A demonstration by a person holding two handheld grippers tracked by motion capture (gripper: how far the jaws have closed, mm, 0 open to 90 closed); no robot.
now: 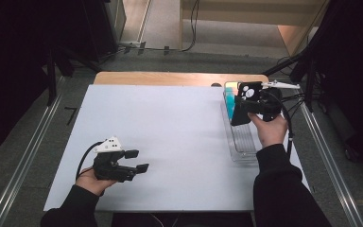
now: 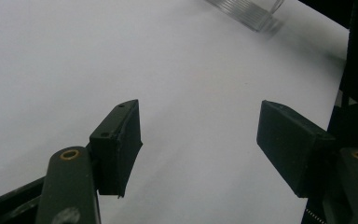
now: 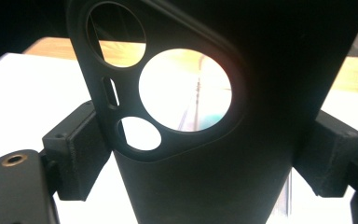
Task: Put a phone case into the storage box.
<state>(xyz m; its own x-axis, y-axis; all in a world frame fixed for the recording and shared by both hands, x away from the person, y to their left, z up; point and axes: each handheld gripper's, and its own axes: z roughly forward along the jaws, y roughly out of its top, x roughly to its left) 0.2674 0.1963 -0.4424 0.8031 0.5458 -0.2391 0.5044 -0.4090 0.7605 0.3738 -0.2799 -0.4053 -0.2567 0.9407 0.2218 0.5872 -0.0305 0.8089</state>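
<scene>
Black rubber pads (image 3: 81,154) of the right gripper (image 1: 253,105) are clamped on both edges of a black soft phone case with round camera holes (image 3: 223,140), probably so it hangs straight over the clear plastic ribbed rack (image 1: 242,142) at the table's right side. Its holes are plain in the right gripper view. Left gripper (image 1: 137,161) rests with jaws apart and nothing between them on the white table (image 1: 170,137).

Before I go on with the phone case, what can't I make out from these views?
- High view: contents of the clear rack, partly behind the black phone case and right gripper; coloured items too small to name.
- Right gripper view: the case blocks the rack beyond.
- Left gripper view: the rack is cut off by the top edge and blurred.
</scene>
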